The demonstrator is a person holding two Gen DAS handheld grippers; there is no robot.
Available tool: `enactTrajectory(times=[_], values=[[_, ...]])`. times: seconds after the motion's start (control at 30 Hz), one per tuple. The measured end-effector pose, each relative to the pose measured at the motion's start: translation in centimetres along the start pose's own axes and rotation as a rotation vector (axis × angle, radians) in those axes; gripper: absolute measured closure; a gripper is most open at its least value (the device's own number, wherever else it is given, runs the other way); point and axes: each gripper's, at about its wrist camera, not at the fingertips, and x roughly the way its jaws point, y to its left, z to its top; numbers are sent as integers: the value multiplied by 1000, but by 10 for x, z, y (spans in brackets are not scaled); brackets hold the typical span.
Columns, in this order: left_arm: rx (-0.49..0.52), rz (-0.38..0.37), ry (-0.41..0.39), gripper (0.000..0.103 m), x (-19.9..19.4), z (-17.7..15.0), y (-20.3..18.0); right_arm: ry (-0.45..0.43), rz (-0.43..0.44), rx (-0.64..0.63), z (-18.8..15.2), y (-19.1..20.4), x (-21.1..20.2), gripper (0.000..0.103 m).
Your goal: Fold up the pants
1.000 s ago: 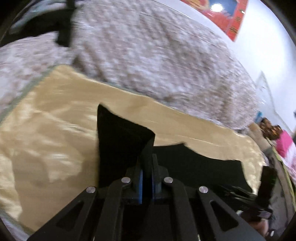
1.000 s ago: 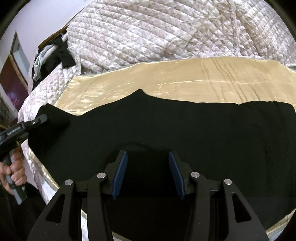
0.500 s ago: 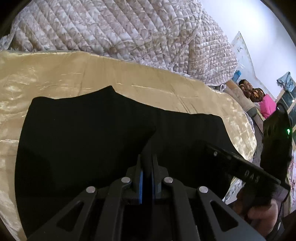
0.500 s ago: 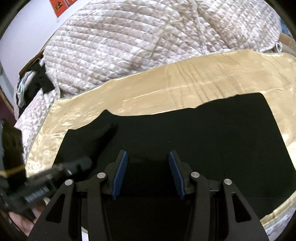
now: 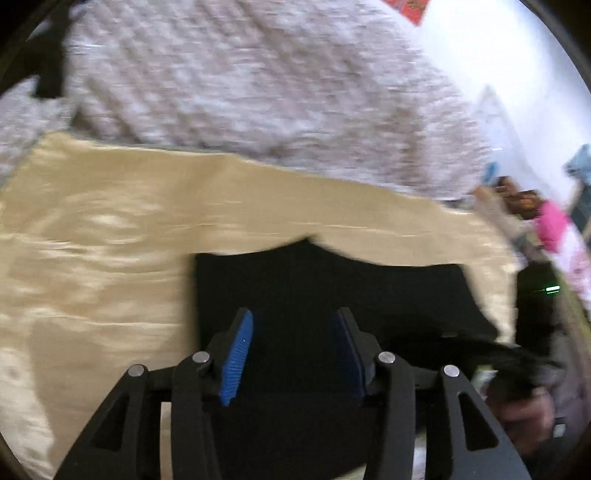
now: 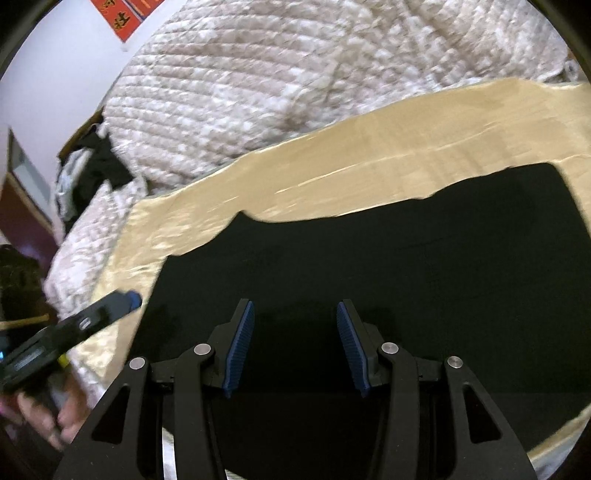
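Black pants [image 6: 388,258] lie folded flat as a wide dark rectangle on a shiny gold cloth [image 6: 332,162]. In the blurred left wrist view the pants [image 5: 332,288] lie just ahead of my left gripper [image 5: 293,354], which is open and empty above their near left part. My right gripper [image 6: 295,350] is open and empty over the pants' near edge. The left gripper also shows at the left of the right wrist view [image 6: 92,317], off the pants' left edge. The right gripper's black body shows at the right of the left wrist view [image 5: 535,306].
A quilted white-grey blanket [image 6: 295,74] is heaped behind the gold cloth. Dark clothes [image 6: 92,166] lie at the far left. A red poster [image 6: 125,14] hangs on the wall. Pink and other items [image 5: 550,225] sit at the right.
My left gripper let go of the pants' end after carrying it over, opened, and drew back left. The pants now lie folded shorter. My right gripper stayed open.
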Motion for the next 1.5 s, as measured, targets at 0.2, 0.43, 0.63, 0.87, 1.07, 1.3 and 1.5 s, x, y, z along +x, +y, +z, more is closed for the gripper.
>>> enactTrajectory(times=[0.2, 0.43, 0.63, 0.87, 1.07, 1.3, 1.5], values=[[-101, 49, 33, 54, 10, -11, 38, 71, 107, -3, 1, 17, 33, 56], [-56, 72, 35, 54, 11, -13, 36, 117, 163, 28, 9, 29, 57, 56], [-47, 85, 40, 54, 13, -15, 35, 111, 101, 57, 11, 20, 62, 85], [-41, 89, 34, 54, 12, -17, 36, 136, 157, 66, 11, 25, 63, 99], [-31, 67, 16, 54, 9, -18, 32, 32, 119, 59, 15, 22, 32, 99], [24, 53, 16, 54, 9, -20, 20, 97, 67, 100, 10, 5, 43, 96], [13, 72, -15, 54, 4, -20, 18, 75, 27, 107, 8, -4, 29, 88]])
